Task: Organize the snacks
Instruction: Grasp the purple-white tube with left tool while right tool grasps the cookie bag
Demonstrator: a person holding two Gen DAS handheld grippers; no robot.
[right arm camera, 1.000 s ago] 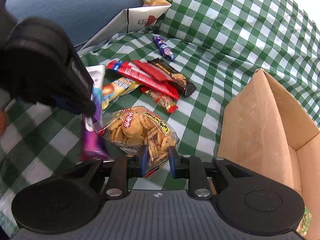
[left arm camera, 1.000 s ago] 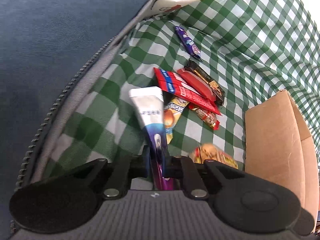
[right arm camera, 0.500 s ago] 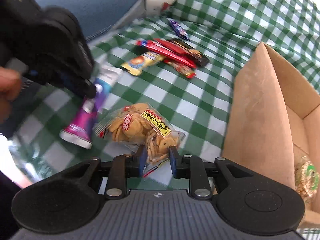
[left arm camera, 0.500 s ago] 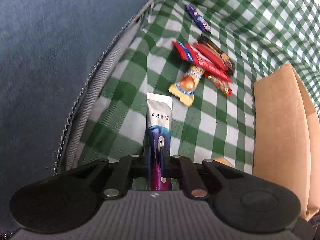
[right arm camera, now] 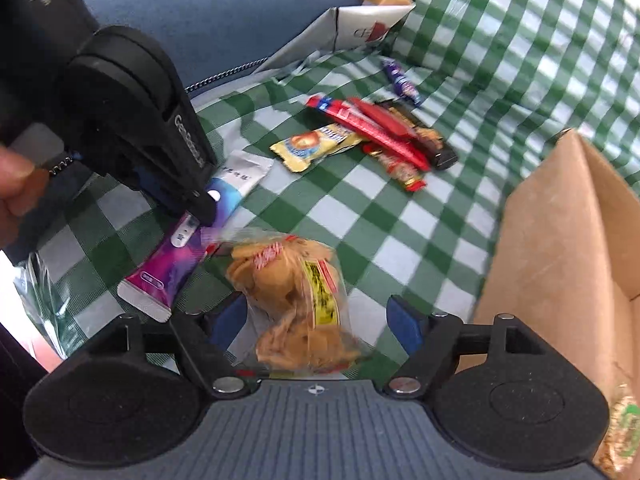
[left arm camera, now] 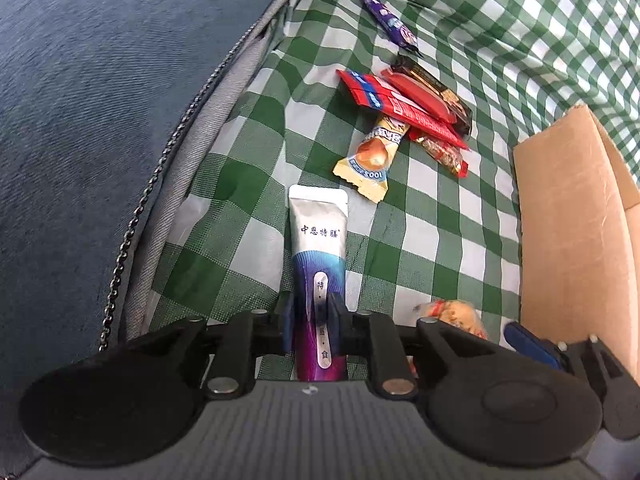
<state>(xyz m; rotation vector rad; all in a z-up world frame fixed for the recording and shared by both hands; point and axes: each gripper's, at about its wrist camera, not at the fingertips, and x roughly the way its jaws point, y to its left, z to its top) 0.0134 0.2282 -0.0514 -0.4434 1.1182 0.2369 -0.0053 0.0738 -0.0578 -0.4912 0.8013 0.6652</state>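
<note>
Biscuit bag (right arm camera: 296,300) lies on the checked cloth (right arm camera: 400,236) between the right gripper's (right arm camera: 316,320) jaws, which have just been opening and now stand wide, pads clear of the bag on both sides. Bag blurred. Just left of it, touching at one corner, the tube (left arm camera: 318,256) lies flat, cap end toward the near cloth edge. Left gripper (left arm camera: 308,318) straddles the tube; its jaws have just been opening, and I cannot tell whether the pads still press on it.

Cardboard box (right arm camera: 560,240) stands close on the right, its brown wall bounding that side; flap open, another packet (right arm camera: 624,420) visible inside at the lower corner. Bare cloth between bag and box wall, and more beyond the tube.

Farther out, mid-cloth: a loose pile of bars (left arm camera: 408,108), a yellow wrapper (left arm camera: 370,156) at its near end. Purple bar (left arm camera: 390,26) lies apart, farther back.

Blue zipped cushion (left arm camera: 100,100) closes the left edge. White carton (right arm camera: 360,28) at the far corner. Cloth creased, rising at the back.
</note>
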